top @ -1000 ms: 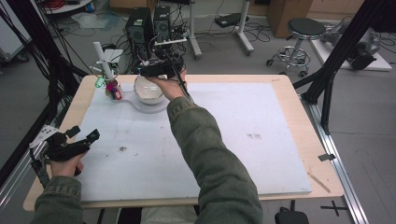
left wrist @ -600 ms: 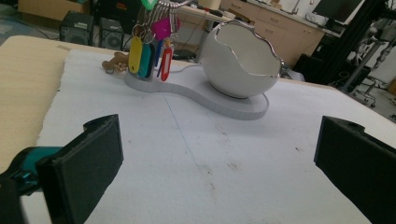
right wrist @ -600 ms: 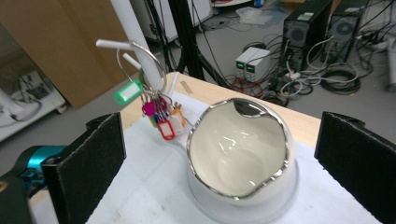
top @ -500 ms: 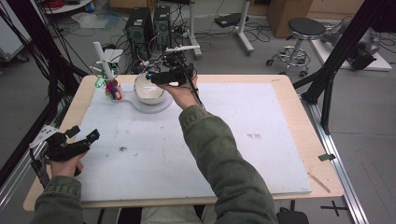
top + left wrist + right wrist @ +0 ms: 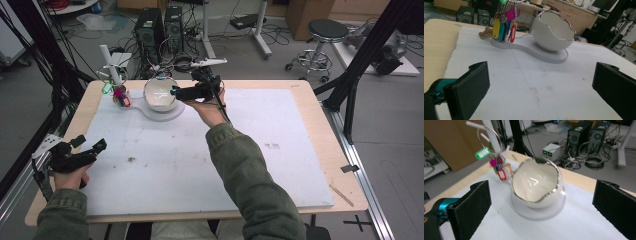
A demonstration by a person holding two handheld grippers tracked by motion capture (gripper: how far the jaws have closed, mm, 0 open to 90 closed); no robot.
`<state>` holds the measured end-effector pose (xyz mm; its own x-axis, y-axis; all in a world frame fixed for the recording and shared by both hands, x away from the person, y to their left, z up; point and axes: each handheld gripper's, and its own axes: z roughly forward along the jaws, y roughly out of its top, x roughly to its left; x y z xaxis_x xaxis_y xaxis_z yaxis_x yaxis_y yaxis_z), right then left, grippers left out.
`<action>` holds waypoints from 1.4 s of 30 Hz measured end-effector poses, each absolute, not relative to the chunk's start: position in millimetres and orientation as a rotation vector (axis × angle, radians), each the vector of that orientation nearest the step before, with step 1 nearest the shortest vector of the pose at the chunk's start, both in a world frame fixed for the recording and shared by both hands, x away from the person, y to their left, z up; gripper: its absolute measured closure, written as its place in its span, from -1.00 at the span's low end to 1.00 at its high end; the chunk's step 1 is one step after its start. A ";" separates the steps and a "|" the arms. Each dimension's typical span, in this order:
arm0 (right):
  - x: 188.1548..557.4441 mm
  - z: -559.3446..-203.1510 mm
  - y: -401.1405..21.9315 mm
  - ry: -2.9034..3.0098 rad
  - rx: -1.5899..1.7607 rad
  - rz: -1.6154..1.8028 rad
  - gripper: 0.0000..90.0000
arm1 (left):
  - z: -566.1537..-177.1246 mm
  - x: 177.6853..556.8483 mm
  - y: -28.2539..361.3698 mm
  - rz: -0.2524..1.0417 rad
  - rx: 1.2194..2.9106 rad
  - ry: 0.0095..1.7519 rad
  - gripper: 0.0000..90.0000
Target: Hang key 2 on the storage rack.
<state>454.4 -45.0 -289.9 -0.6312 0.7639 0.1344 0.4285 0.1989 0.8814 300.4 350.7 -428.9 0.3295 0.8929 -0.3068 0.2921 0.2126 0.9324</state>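
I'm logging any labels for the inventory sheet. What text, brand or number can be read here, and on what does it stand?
No text can be read.
Key tags hanging beside the white bowl: label windows too small and blurred to read.
Computer towers on the floor: no brand legible.
Small boxes with green displays: blurred, unreadable.

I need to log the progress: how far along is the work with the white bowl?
Done: the bowl looks empty on its stand, beside the key tags. In hand: nothing; the right gripper, open, hangs by the bowl's rim. The left gripper is open near the table edge. Left: I cannot tell.
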 end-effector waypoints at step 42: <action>419.7 -335.1 -172.9 1.995 1.294 1.313 -0.98 | -428.7 300.0 348.2 0.609 1.353 1.215 -0.96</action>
<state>419.7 -172.9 -335.1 -0.4772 0.8681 0.1368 0.4692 0.1201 0.8749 300.0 348.2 -428.7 0.3268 0.8977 -0.2957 0.3001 0.1982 0.9331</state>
